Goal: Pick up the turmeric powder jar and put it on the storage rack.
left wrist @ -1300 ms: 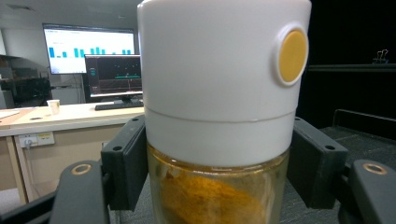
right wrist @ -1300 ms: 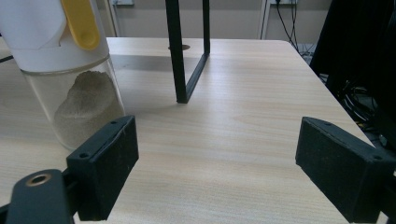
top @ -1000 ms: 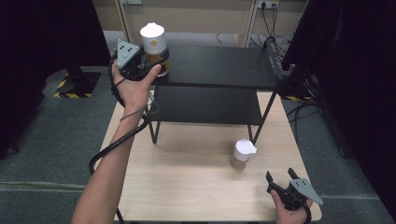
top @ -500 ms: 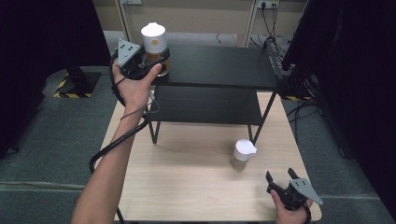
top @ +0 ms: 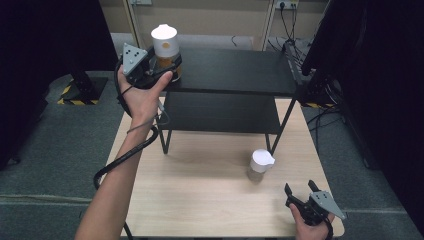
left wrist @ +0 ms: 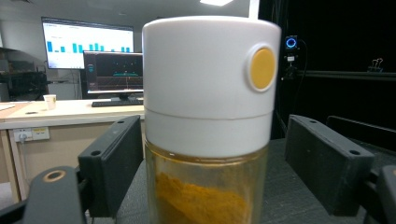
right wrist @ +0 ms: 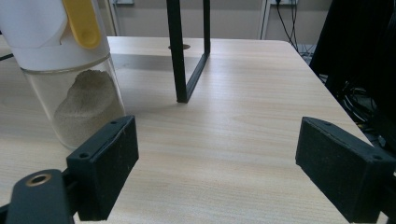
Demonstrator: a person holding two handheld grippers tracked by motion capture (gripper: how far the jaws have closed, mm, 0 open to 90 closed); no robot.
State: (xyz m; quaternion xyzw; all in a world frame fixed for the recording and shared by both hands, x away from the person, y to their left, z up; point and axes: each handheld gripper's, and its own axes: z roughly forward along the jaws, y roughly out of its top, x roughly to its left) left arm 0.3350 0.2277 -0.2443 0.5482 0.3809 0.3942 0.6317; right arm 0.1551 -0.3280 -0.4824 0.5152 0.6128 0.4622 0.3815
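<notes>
The left tool (top: pixel 167 70) has just been opening; its jaws flank, without pressing, the upright white-capped glass jar of yellow powder (left wrist: pixel 208 130) on the black shelf (top: pixel 235 70). The right tool (top: pixel 299 192) hangs open and empty.

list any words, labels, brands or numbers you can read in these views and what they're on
No text can be read in any view.
Jar of orange powder: white lid, plain orange button, no label.
Jar of pale powder: plain white lid with a yellow tab, no label.
Wall screen: blue bar chart, too small and blurred to read.
Desk monitor: dark display, figures too small to read.
Paper cup: no mark that can be read.
</notes>
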